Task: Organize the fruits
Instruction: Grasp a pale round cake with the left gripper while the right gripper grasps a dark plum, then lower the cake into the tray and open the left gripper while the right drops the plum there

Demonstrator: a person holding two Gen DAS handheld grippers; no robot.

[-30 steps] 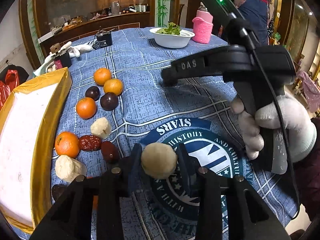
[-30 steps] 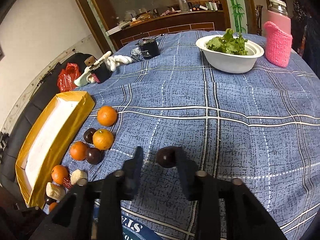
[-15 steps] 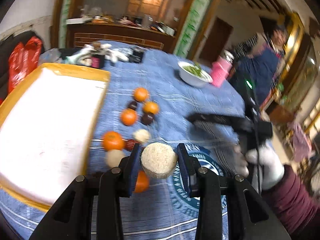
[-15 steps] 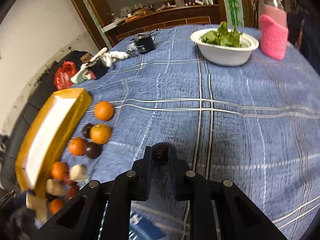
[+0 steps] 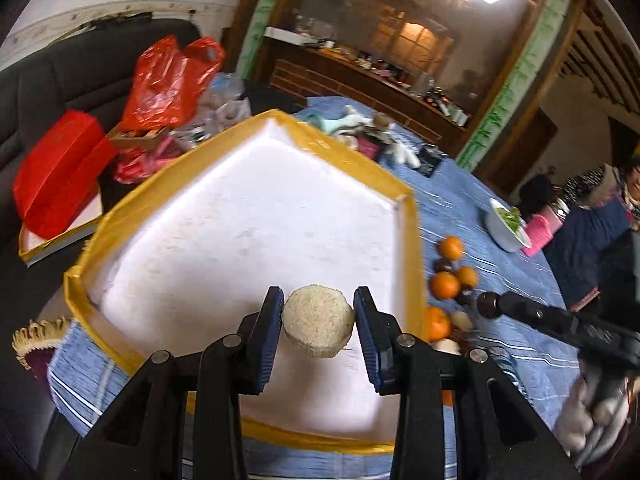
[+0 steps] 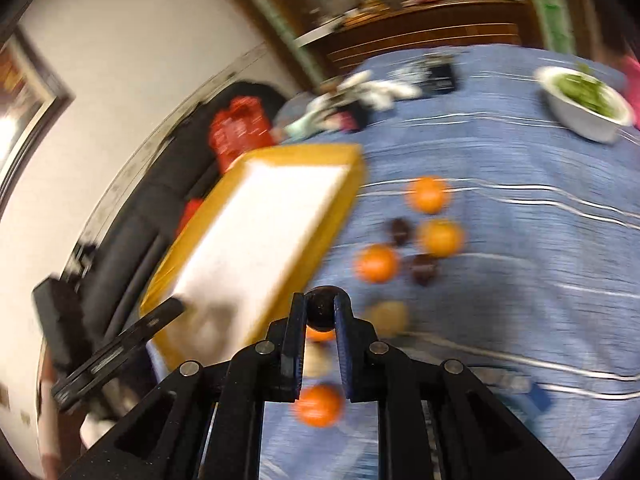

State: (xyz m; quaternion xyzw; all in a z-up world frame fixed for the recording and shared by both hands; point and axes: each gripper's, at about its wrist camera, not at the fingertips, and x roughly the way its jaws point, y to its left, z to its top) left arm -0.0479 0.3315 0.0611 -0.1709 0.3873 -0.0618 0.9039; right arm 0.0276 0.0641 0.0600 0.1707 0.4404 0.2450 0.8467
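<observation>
Left wrist view has the left gripper [image 5: 318,322] with its jaws clamped on a pale, rough-skinned round fruit [image 5: 318,322], which sits right between the blue pads near the tips. It's held over the near part of the yellow-rimmed tray [image 5: 410,248], above the white inside; can't tell if it's touching the tray floor. To the right of the tray, on the blue tabletop [image 5: 472,208], there's a loose bunch of oranges [image 5: 445,285] mixed with a few dark and pale fruits. Farther right a white bowl of greens [image 5: 506,226] sits next to something pink.

Right wrist view is pretty blurry, but the right gripper [image 6: 321,312] has its jaws pinched narrow on a small dark round fruit [image 6: 321,305], stuck between the tips. It hangs just off the tray's [image 6: 324,236] near right edge, over the tabletop [image 6: 520,280], with the oranges [image 6: 377,264] and dark fruits [image 6: 424,268] spread out to the right of it and one more orange [image 6: 319,405] under the jaws. Bowl of greens [image 6: 586,104] is far right.
</observation>
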